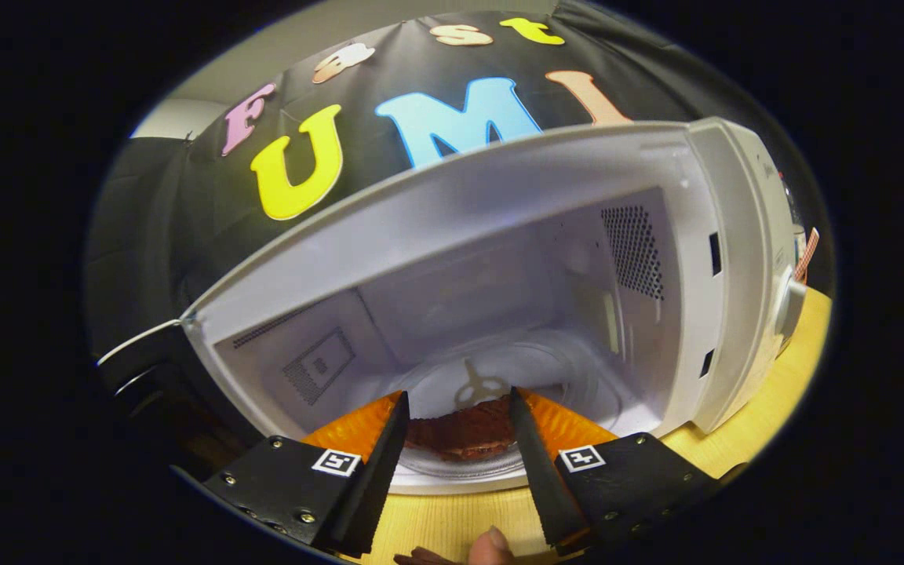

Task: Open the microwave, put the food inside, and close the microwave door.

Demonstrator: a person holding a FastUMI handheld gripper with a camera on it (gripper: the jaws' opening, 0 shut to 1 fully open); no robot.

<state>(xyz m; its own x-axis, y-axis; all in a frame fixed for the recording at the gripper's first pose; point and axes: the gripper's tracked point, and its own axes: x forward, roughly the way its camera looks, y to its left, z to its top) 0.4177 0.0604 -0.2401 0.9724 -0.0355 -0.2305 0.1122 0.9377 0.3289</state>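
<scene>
One microwave (499, 259) stands on the wooden tabletop (774, 408), its cavity wide open toward the camera, so the opening step looks done. The door itself seems to hang off toward nine o'clock, where a dark edge shows, though that is hard to make out. Inside, one glass turntable (570, 377) lies on the cavity floor, with its three-armed hub at about six o'clock of the cavity.

One piece of food (464, 433), a reddish-brown ridged slab, sits between the fingers of the tongs (458, 412) at the front lip of the turntable. The tongs look partly spread, with a finger close on each side of the food; whether both actually press on it cannot be told, so neither can it be said whether the food is already set down.

By this reading the task is around its middle: the food is at or just inside the threshold, and letting go, pulling back and closing the door are left.

One fingertip (491, 545) of a person shows at six o'clock, beneath the tongs.
</scene>
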